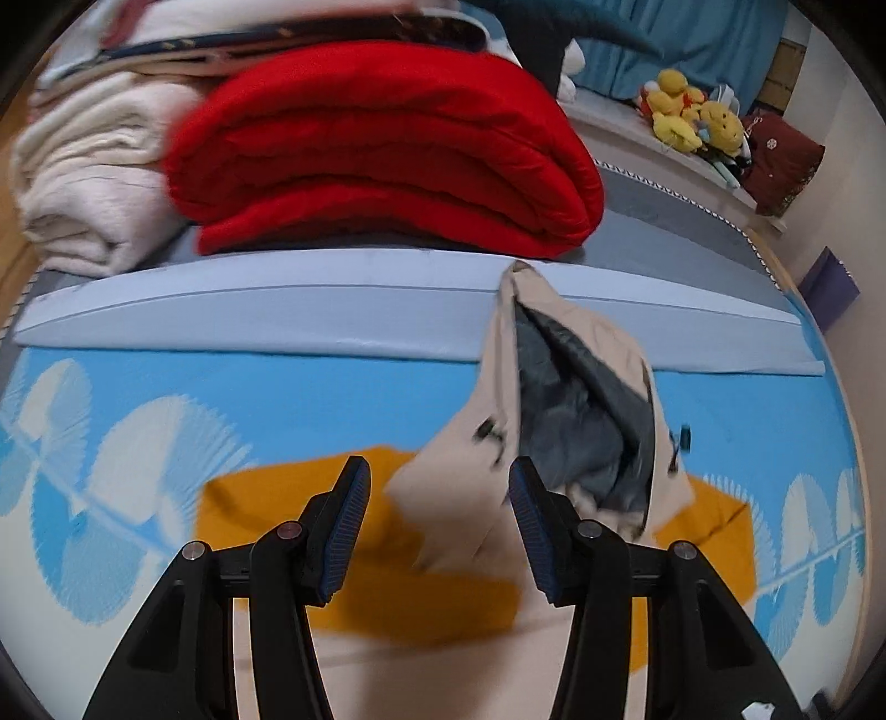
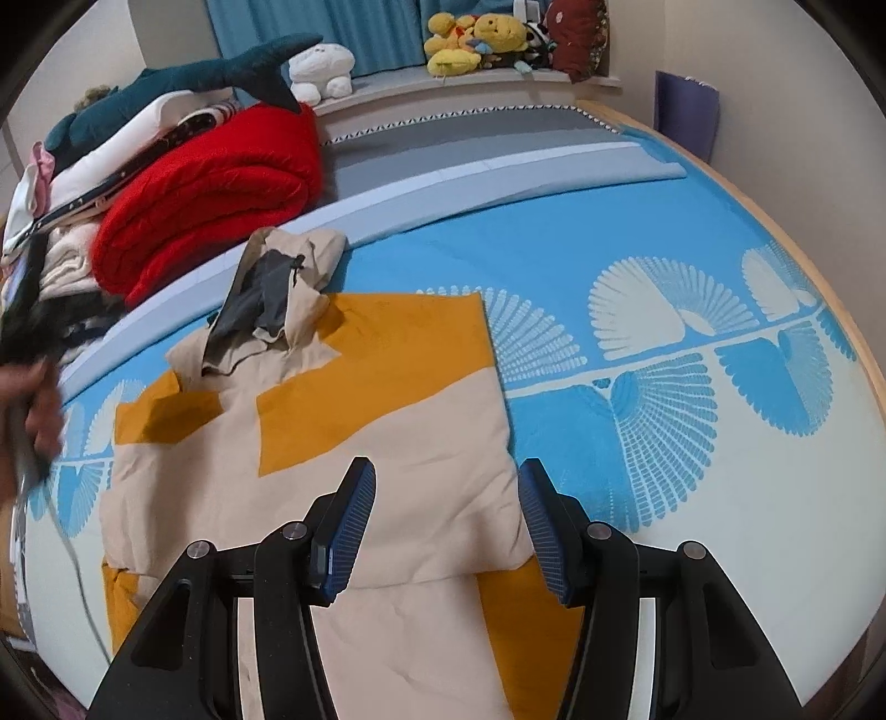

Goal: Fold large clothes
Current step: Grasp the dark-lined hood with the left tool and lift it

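Observation:
A beige and orange hooded jacket lies flat on the blue patterned bed sheet. Its hood, lined in grey, points toward the red blanket. My right gripper is open, hovering over the jacket's beige middle near its right edge. In the left wrist view my left gripper is open above the orange shoulder area, with the hood just beyond its right finger; nothing is pinched between its pads. The picture is motion-blurred. A person's hand with the left gripper shows blurred at the left edge of the right wrist view.
A folded red blanket and cream blankets are stacked at the head of the bed, behind a pale blue folded strip. A shark plush lies on the pile. Yellow plush toys sit on the sill.

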Demonstrator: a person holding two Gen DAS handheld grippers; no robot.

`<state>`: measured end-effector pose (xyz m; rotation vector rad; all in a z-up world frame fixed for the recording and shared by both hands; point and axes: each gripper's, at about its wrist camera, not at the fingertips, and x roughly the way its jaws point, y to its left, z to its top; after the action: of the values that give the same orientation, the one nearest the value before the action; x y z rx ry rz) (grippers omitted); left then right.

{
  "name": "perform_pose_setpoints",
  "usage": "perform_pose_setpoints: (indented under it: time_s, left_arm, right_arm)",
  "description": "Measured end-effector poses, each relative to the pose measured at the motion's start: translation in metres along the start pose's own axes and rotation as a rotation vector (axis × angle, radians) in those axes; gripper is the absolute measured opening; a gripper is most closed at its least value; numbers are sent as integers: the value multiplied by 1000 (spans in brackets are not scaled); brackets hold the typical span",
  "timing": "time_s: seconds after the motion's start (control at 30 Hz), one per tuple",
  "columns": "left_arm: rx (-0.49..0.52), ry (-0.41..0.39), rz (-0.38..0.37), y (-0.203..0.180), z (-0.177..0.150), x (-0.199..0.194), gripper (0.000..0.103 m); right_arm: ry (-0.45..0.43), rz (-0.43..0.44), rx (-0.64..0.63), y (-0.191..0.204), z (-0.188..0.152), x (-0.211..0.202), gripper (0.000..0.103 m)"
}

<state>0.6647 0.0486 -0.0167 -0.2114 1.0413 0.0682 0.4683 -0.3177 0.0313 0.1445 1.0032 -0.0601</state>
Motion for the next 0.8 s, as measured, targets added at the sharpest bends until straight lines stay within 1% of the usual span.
perform_pose_setpoints:
  time_s: [0.03, 0.07, 0.13, 0.23, 0.3, 0.5, 0.53, 0.57, 0.6, 0.63, 0.67, 0.73, 0.8]
  left_arm:
    - [-11, 10, -22, -3, 6, 9, 47]
    - [-33, 38, -77, -7, 15, 25, 47]
    - [-49, 79, -132, -15, 29, 51, 47]
    - [-44, 71, -128, -27, 45, 81, 47]
    - [-49, 86, -129, -32, 54, 102, 47]
    - [-90, 117, -66, -37, 61, 158, 47]
    - [-94, 122, -63, -39, 62, 164, 44]
    - [-94, 127, -64, -40, 62, 169, 35]
    - [-88, 134, -72, -43, 63, 174, 29]
    - [-77, 144, -71, -45, 63, 178, 18]
    - [-57, 156, -56, -48, 62, 181, 11]
    - [-1, 160, -13, -55, 59, 176, 5]
    - [26, 128, -17, -58, 56, 154, 2]
  right_arm:
    - [3, -1, -2, 1, 0, 3, 55]
    - [6, -2, -5, 2, 1, 6, 55]
    - [16, -4, -7, 4, 1, 13, 55]
    - [32, -9, -6, 4, 1, 23, 55]
    - [40, -14, -9, 3, 1, 28, 55]
    - [42, -45, -2, -5, 2, 39, 55]
    - [42, -45, 2, -7, 2, 40, 55]
    - [41, -46, 2, -8, 2, 40, 55]
    - [39, -51, -1, -10, 2, 39, 55]
    - [37, -58, -4, -12, 3, 39, 55]
    - [35, -64, -3, -14, 3, 39, 55]
    - [43, -67, 16, -19, 4, 39, 55]
    - [49, -58, 37, -22, 7, 39, 55]
